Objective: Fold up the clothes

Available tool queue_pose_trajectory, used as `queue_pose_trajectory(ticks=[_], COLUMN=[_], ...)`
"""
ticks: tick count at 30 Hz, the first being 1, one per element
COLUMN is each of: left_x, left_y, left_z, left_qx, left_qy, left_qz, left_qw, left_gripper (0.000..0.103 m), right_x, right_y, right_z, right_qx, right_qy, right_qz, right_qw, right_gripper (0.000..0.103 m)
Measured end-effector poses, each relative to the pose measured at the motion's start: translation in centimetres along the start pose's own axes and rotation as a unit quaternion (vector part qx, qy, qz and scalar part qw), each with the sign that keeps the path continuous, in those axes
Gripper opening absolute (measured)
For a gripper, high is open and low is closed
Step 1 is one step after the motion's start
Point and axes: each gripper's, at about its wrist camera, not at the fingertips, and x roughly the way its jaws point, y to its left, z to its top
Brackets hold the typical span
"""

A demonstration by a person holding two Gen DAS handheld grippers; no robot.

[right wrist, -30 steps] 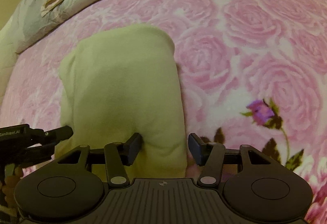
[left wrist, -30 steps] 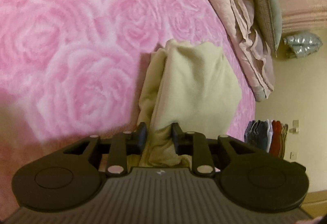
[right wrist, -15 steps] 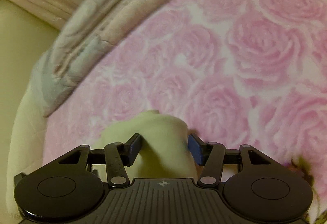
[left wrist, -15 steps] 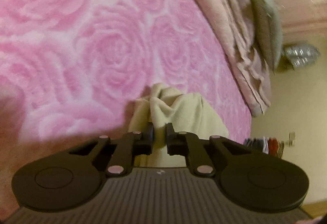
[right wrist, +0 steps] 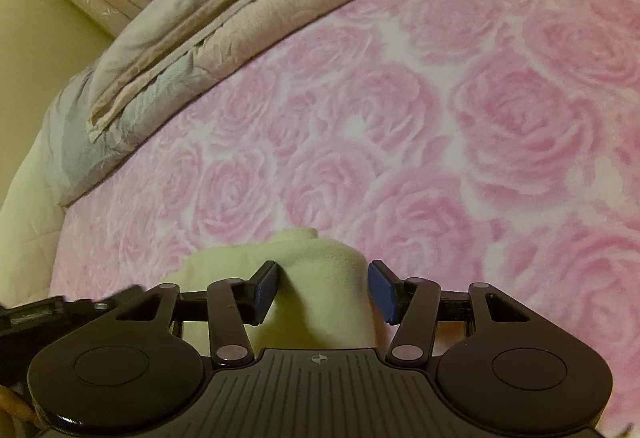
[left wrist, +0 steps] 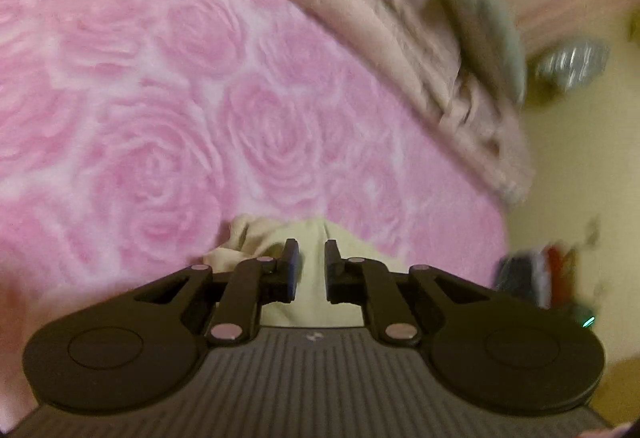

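Gripping the cream garment [left wrist: 310, 238] on the rose-print bed [left wrist: 160, 118]: left tool [left wrist: 311, 258] has just closed, jaws narrow, pinching a fold of cloth. Right tool [right wrist: 323, 278] stands half open around a thick roll of the same garment [right wrist: 320, 254]; pads touching its sides, clamp uncertain. Judged mid-fold; next I should carry both edges over together and lay them flat.
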Motion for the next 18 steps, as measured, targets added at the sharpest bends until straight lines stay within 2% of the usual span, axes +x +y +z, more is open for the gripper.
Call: queue_pose_trajectory(ticks=[2, 5, 9, 12, 16, 18], left_x=[1.9, 0.9, -3.3, -6.7, -7.7, -6.8], left_y=[1.3, 1.7, 0.1, -1.8, -2.6, -1.6], left_z=[-0.3, -1.0, -3.5, -6.4, -10.5, -12.1], left_qx=[-0.01, -0.02, 0.021, 0.056, 0.09, 0.088], left_qy=[0.008, -0.018, -0.029, -0.019, -0.008, 0.005], left_qz=[0.031, 0.008, -0.001, -0.02, 0.0, 0.037], left_qw=[0.9994, 0.9996, 0.9994, 0.9981, 0.9959, 0.9954], left_gripper=[0.003, 0.002, 0.006, 0.004, 0.0, 0.0], right_x=[0.7, -0.9, -5.3, -7.8, -8.9, -8.0], right_y=[-0.2, -0.5, -0.5, -0.3, 0.5, 0.3], right_z=[0.0, -0.1, -2.4, -5.1, -8.8, -10.4], right_qx=[0.008, 0.015, -0.033, -0.056, -0.098, -0.099], right_qy=[0.007, -0.006, -0.019, -0.01, 0.017, 0.041], right_qz=[0.001, 0.01, 0.0, 0.018, 0.012, -0.003], right_qw=[1.0, 1.0, 0.999, 0.998, 0.995, 0.994], right_gripper=[0.055, 0.055, 0.055, 0.055, 0.054, 0.054])
